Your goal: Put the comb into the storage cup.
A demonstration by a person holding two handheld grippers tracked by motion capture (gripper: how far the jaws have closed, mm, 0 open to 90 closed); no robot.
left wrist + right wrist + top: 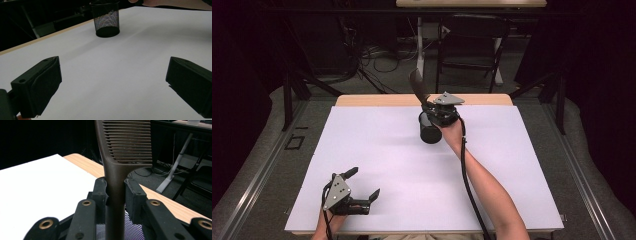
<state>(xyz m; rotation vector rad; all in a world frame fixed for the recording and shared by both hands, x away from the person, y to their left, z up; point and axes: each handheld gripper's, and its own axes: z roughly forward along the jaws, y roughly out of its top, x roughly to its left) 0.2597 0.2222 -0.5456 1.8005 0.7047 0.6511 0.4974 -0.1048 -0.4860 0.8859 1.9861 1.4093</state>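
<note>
My right gripper [432,106] is shut on the handle of a dark brown comb [417,85], held upright with its teeth at the top. In the right gripper view both pads press the comb [125,145] handle at my right gripper [116,192]. A black mesh cup [430,131] stands directly under that gripper, and its mesh [128,227] shows behind the handle. Whether the handle's end is inside the cup is hidden. My left gripper [363,183] rests near the front left of the white sheet, open and holding nothing. The left gripper view shows my left gripper [112,85] with the cup [107,18] far off.
A white sheet [377,145] covers the wooden table [362,100], whose bare strip shows at the far edge. Beyond the table are a dark chair [472,45], a white desk leg [419,45] and cables on the floor. A person's right forearm [482,185] crosses the sheet.
</note>
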